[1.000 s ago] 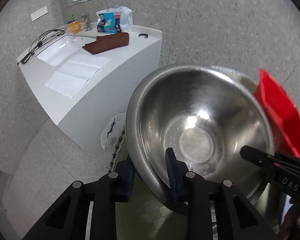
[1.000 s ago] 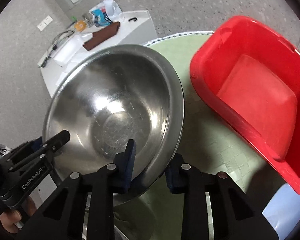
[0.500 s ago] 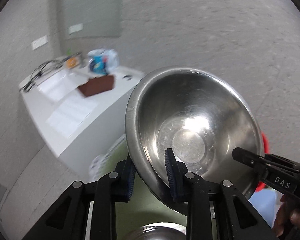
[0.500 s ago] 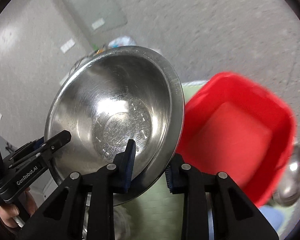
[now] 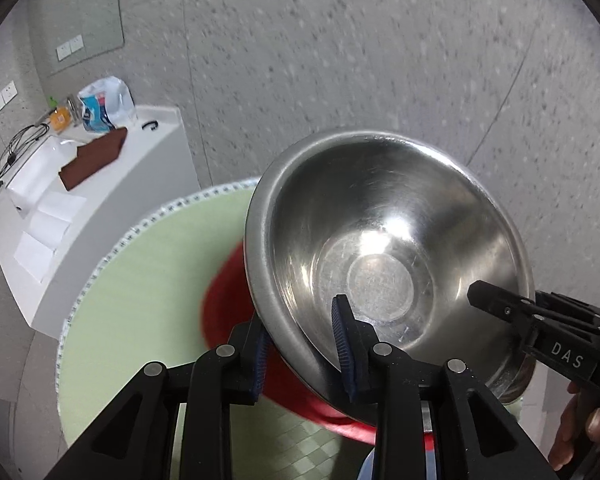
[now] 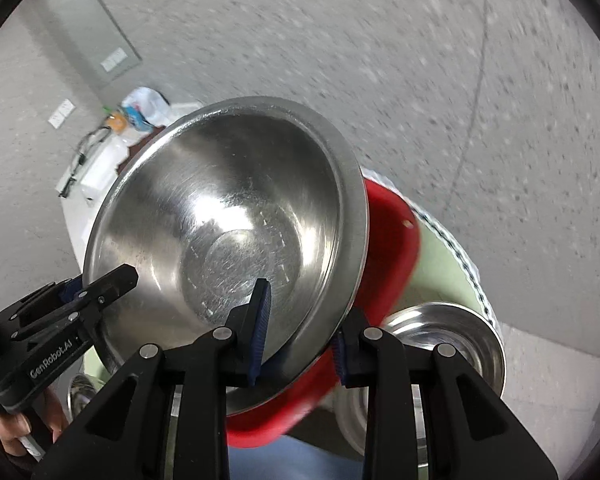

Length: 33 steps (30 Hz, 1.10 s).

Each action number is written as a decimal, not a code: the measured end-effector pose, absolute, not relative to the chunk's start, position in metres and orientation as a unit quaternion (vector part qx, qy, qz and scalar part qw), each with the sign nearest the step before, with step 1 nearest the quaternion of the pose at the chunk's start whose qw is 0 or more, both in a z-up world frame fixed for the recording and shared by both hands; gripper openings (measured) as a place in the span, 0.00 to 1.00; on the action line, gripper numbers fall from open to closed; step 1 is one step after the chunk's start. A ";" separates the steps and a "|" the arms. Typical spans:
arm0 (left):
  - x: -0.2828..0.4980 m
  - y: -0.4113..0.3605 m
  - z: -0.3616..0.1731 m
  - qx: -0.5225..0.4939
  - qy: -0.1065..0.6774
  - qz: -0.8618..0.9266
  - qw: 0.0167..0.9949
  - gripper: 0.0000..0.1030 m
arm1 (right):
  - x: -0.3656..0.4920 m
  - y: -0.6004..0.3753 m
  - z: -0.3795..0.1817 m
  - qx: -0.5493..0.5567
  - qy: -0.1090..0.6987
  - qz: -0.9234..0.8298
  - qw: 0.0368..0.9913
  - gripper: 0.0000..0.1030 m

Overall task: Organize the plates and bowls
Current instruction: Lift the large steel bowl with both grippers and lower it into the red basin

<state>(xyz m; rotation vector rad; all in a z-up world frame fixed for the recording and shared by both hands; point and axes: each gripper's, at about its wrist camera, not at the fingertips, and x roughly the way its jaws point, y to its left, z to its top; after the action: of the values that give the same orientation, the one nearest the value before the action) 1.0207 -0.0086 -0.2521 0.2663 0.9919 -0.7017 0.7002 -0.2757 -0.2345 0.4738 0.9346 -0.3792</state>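
Two grippers hold one big steel bowl [image 5: 384, 276] up in the air over a round table with a pale green cloth [image 5: 148, 280]. The left gripper [image 5: 304, 352] is clamped on the bowl's rim, with one blue pad inside the bowl and one outside. The right gripper [image 6: 298, 328] is clamped on the other side of the rim in the same way. The bowl is tilted, so its shiny inside faces both cameras. Under the bowl sits a red tub [image 6: 392, 240] on the table, and the bowl hides most of it. A smaller steel bowl [image 6: 444, 336] sits near the table's edge, just beside the red tub. Another small steel dish [image 6: 78, 396] peeks out low in the right wrist view, by the person's hand [image 6: 24, 432]. Past the table's far edge stands a white counter [image 5: 112, 208]. On it lie a brown cloth [image 5: 94, 160], white paper sheets [image 5: 44, 228], a black cable [image 5: 18, 148] and a plastic bag [image 5: 104, 104]. The floor [image 5: 380, 60] is grey and speckled.
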 end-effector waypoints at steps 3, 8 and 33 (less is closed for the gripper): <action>1.025 -0.023 -0.269 0.132 0.481 -0.319 0.806 0.26 | 0.705 -0.280 -0.247 0.229 0.456 -0.179 0.841 0.28; 1.035 -0.037 -0.283 0.134 0.496 -0.301 0.803 0.28 | 0.719 -0.279 -0.252 0.206 0.467 -0.180 0.841 0.30; 1.031 0.023 -0.241 0.101 0.453 -0.314 0.829 0.80 | 0.698 -0.254 -0.233 0.199 0.454 -0.185 0.849 0.64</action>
<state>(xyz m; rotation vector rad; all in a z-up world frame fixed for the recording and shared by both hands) 1.0306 0.0226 -0.2410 0.2142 0.9608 -0.6663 0.6978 -0.2535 -0.2329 0.4190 0.9575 -0.3893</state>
